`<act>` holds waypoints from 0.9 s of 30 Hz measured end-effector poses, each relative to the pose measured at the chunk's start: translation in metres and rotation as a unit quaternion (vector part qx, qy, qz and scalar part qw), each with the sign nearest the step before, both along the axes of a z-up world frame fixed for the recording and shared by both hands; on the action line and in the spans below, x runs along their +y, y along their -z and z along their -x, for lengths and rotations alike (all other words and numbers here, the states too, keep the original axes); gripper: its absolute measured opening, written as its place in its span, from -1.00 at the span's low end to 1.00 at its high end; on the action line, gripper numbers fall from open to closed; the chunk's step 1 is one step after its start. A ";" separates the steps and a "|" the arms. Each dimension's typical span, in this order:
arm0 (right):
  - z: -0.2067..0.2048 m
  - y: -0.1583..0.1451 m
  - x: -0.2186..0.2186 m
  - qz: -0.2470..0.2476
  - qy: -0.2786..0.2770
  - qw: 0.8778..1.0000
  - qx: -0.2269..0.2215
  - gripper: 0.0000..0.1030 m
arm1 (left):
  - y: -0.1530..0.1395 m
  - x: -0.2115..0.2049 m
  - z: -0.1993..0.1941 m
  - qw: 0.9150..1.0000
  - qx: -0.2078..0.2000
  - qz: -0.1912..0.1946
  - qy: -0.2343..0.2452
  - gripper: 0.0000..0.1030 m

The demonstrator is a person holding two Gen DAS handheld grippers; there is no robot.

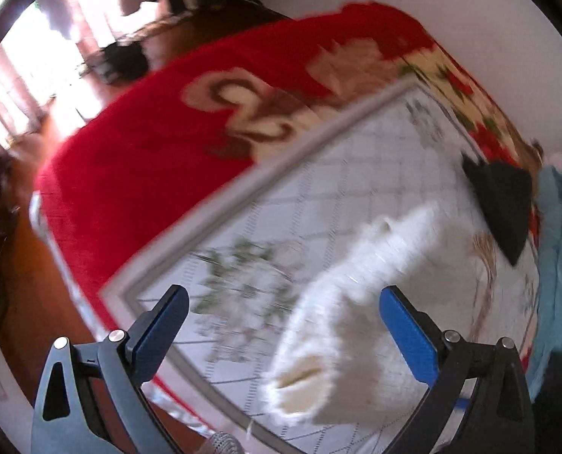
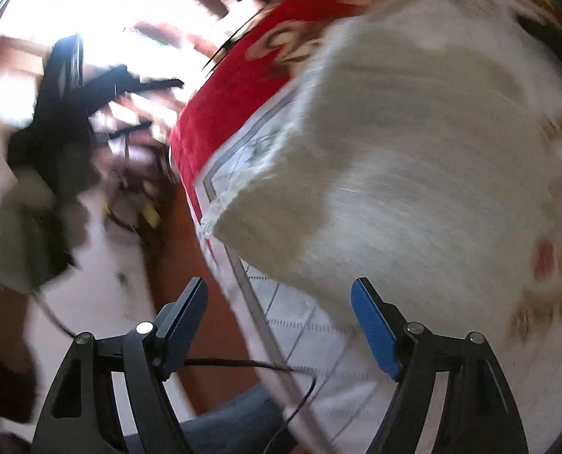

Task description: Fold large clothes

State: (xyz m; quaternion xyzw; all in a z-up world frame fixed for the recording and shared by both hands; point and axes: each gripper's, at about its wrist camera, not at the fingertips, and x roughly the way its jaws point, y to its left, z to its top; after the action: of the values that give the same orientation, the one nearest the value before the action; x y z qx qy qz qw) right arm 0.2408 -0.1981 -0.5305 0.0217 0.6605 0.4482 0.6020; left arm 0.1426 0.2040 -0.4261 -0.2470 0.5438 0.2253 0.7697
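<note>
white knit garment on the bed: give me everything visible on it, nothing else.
The white garment looks like a thick, fuzzy knit, plain off-white. In the right wrist view its body lies spread over the quilted sheet, one hemmed corner near the sheet's grey border. In the left wrist view a tube-like sleeve with an open cuff shows between the open left gripper fingers; blur hides whether it is lying or hanging. Neither gripper's pads press on it.

A home bedroom: a bed under a red patterned blanket [image 1: 148, 151] and white quilted sheet [image 1: 356, 189], wooden floor [image 1: 27, 302].
</note>
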 end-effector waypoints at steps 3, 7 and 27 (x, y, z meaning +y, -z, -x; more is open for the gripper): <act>-0.044 0.020 -0.049 0.033 0.088 0.996 0.010 0.64 | 0.042 -0.023 -0.017 0.999 0.023 0.022 0.023 1.00; -0.096 0.083 -0.074 0.071 0.136 0.988 0.031 0.66 | 0.118 -0.047 -0.018 0.994 0.097 0.018 0.048 1.00; 0.007 0.149 -0.155 -0.078 0.494 0.846 0.186 0.14 | 0.058 -0.024 0.023 0.998 0.054 -0.008 -0.032 1.00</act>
State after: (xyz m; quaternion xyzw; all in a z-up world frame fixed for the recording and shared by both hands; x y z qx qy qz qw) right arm 0.2341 -0.3533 -0.6791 0.4752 0.6251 0.1294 0.6056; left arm 0.1194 0.1805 -0.4844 -0.2454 0.5746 0.2671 0.7337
